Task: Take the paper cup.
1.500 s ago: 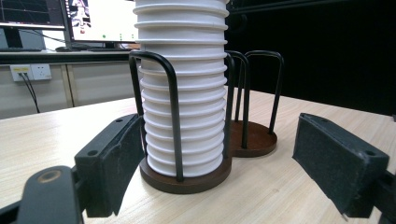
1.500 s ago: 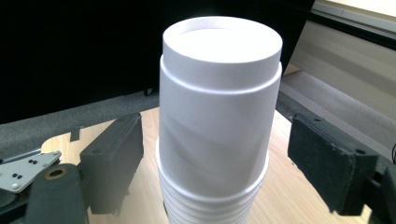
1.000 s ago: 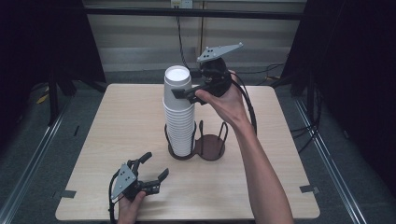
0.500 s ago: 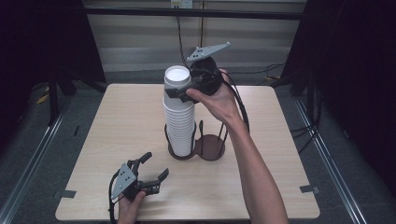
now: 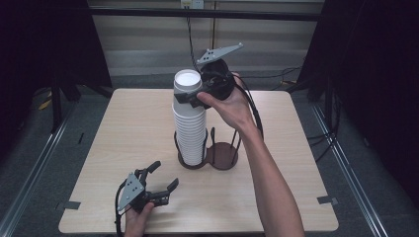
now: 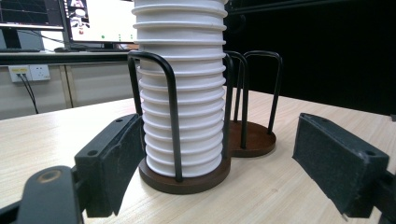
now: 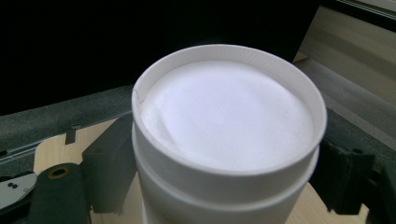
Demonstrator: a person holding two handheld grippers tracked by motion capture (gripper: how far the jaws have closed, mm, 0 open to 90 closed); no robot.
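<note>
One top cup [image 7: 229, 135] between right tool [image 5: 193, 97] jaws, clamped, atop stacked cups [image 5: 189, 129].

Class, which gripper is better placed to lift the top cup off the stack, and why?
Right. The right gripper already has its jaws around the top cup; the left gripper rests low on the table, open.

Light wooden table [image 5: 123, 143] on grey floor [image 5: 29, 148]; black curtains [image 5: 44, 39] both sides; pale wall [image 5: 143, 44] behind.
</note>
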